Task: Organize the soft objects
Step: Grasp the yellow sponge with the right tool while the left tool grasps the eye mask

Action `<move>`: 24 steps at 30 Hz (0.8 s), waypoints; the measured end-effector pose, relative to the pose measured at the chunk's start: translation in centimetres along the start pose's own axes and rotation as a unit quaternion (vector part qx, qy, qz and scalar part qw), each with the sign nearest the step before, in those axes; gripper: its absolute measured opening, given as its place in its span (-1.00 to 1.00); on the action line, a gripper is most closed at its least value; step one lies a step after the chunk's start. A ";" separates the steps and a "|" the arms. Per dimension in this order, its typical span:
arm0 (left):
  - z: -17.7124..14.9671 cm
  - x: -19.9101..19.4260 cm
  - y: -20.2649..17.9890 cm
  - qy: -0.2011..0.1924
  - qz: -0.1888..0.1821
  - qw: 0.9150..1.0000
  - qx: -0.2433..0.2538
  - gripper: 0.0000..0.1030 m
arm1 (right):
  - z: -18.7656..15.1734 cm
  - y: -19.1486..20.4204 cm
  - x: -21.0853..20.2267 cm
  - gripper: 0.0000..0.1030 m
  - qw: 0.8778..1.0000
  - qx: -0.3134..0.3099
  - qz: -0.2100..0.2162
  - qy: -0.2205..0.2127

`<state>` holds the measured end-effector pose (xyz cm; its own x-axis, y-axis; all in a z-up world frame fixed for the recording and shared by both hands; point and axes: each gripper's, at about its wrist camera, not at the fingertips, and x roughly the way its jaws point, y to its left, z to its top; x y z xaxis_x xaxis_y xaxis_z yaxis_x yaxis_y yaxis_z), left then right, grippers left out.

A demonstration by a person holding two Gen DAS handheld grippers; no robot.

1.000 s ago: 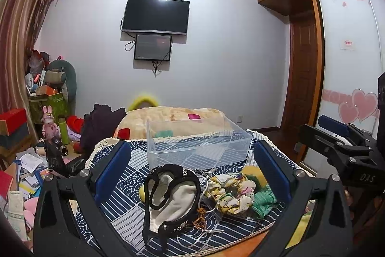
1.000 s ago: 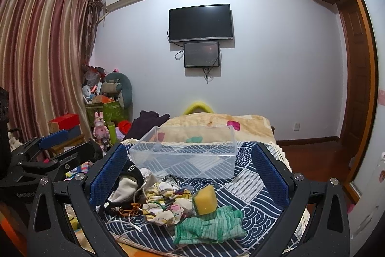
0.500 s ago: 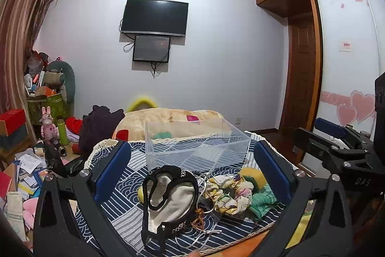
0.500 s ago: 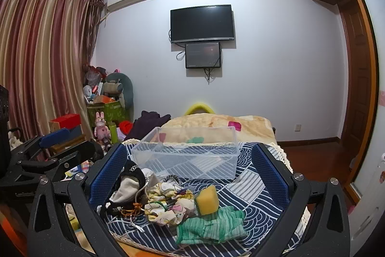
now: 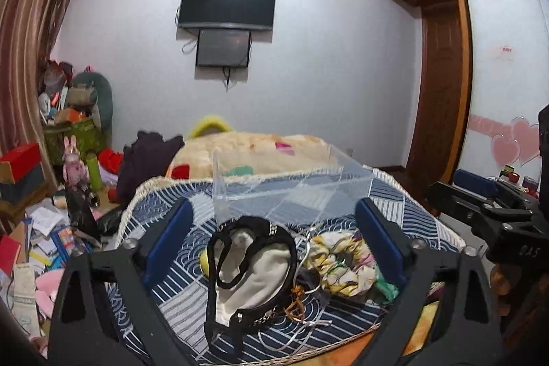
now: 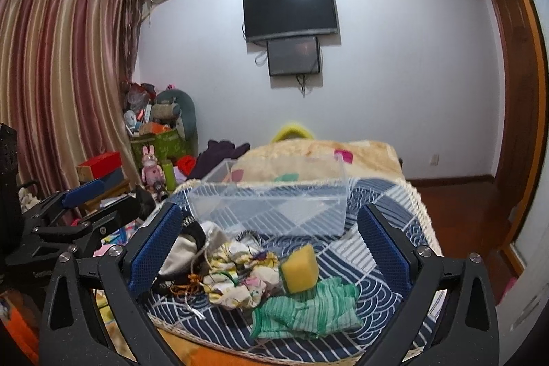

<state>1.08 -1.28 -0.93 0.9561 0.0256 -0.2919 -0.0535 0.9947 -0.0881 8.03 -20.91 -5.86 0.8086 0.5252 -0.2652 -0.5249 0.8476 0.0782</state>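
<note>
The left tool (image 5: 274, 246) stands wide open with nothing between its blue pads, raised over the near end of the worktop (image 6: 387, 249) and facing the cream and black pouch (image 5: 250, 270); the right tool (image 6: 269, 249) is just as wide open and empty, with the yellow sponge (image 6: 299, 268), the floral cloth (image 6: 240, 280) and the green striped cloth (image 6: 305, 307) lying between its fingers' lines of sight. All the soft things lie in a loose heap on the blue patterned cover, just in front of the clear plastic bin (image 6: 271, 208), which looks empty and is likely where they should go. The step in hand seems to be choosing a first item and coming down on it. The sponge looks the easiest start for the right tool: it sits on top, apart from the tangle, and should be pinched across its flat sides, gently, since it will squash. The pouch is wound about with thin cords (image 5: 302, 297), so the left tool would do well to grip the fabric body, not the black strap, and lift slowly in case the cords drag neighbours along. The heap sits near the fringed front edge of the cover, so pulling toward the holder could spill things off; the room between heap and bin is short and free, and the bin's near wall must be cleared on the way in.
</note>
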 end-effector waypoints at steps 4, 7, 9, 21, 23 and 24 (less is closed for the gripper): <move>-0.6 1.8 1.1 0.030 -0.002 0.999 -0.021 0.69 | -0.9 -1.0 1.6 0.65 0.999 0.016 0.002 0.035; -1.0 2.9 1.7 0.048 -0.011 0.998 -0.036 0.62 | -1.5 -1.5 2.5 0.47 0.998 0.025 0.004 0.055; -1.4 3.5 1.8 0.058 -0.021 0.997 -0.041 0.53 | -1.9 -1.8 3.0 0.37 0.997 0.029 0.005 0.066; -3.7 7.2 2.3 0.115 -0.036 0.991 -0.059 0.32 | -3.9 -2.7 5.6 -0.27 0.990 0.049 0.006 0.134; -4.0 7.8 2.7 0.126 -0.037 0.989 -0.067 0.16 | -4.1 -2.8 5.8 -0.30 0.988 0.053 0.016 0.141; -4.2 8.2 2.9 0.131 -0.038 0.988 -0.071 0.10 | -4.1 -2.7 5.8 -0.31 0.988 0.053 0.018 0.142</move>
<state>7.52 1.35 -7.55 0.8522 -0.0937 -0.5148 -0.0420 0.9684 -0.2458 13.07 -20.44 -11.58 0.6757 0.5250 -0.5176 -0.5083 0.8402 0.1888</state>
